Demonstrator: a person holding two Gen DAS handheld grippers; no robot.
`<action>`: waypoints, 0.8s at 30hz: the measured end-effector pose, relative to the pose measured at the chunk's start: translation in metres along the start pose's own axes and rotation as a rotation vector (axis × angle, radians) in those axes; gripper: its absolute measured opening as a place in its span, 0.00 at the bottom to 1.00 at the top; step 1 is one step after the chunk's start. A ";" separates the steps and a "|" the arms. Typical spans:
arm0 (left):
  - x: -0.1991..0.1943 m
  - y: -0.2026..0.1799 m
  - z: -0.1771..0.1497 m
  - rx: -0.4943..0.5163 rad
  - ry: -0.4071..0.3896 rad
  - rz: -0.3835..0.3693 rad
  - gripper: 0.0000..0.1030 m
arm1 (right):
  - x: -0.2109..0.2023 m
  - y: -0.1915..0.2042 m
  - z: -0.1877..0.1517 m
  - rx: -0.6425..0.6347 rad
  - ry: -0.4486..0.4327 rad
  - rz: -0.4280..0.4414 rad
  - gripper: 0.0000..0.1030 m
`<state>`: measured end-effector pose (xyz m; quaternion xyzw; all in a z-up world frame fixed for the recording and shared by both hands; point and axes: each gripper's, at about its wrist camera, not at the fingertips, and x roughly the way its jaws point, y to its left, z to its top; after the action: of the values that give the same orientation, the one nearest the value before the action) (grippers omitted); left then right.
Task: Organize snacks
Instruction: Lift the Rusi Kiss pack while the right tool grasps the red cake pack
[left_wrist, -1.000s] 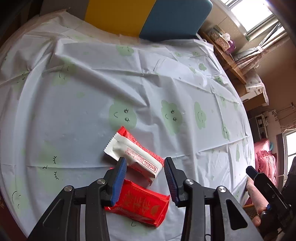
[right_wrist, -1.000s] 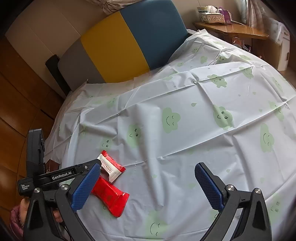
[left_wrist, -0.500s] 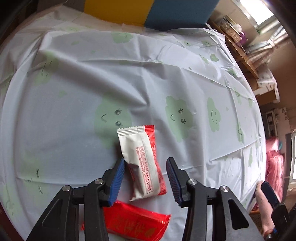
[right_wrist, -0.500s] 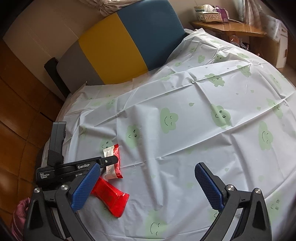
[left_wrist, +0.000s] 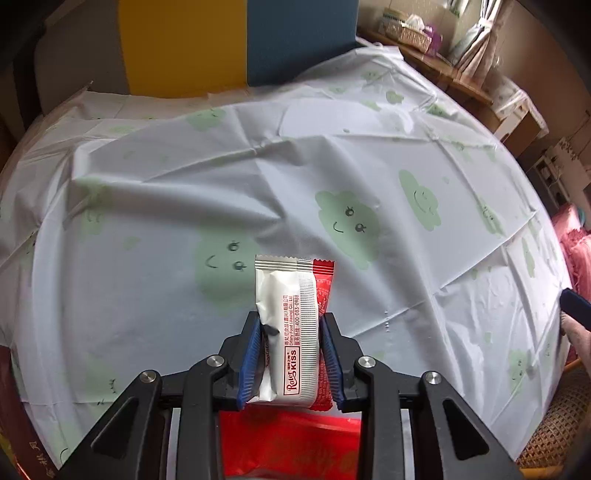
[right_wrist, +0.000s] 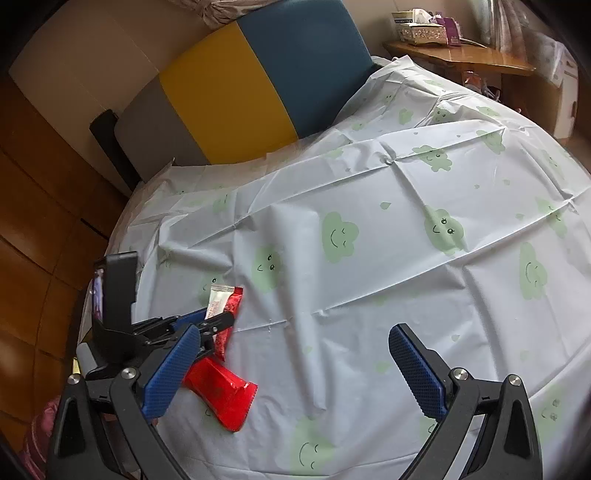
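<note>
At six o'clock in the left wrist view, our left gripper has just closed its fingers across the light, crinkly, slippery Ruler Kiss snack packet mid-body; our right gripper gapes wide, empty.

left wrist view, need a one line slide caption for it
Left gripper shut on the white and red snack packet, over a red packet on the cloud-print tablecloth.

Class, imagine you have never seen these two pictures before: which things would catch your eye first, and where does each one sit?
First, the white-and-red snack packet pinched between the blue pads of the left gripper, low in the left wrist view. Next, the bright red packet lying on the cloud-print tablecloth just beneath it. The right gripper hangs wide open over bare cloth.
</note>
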<state>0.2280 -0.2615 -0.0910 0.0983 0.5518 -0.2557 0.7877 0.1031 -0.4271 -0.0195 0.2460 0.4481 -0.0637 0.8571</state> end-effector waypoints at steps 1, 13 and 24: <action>-0.007 0.006 -0.002 -0.007 -0.012 -0.007 0.31 | 0.002 0.001 0.000 -0.006 0.006 0.004 1.00; -0.089 0.054 -0.099 -0.061 -0.128 -0.027 0.31 | 0.029 0.035 -0.019 -0.211 0.090 -0.008 0.96; -0.074 0.064 -0.175 -0.085 -0.080 -0.025 0.32 | 0.067 0.094 -0.070 -0.521 0.249 0.041 0.81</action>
<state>0.0979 -0.1089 -0.0964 0.0476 0.5313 -0.2454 0.8094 0.1225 -0.3041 -0.0724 0.0327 0.5459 0.1016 0.8310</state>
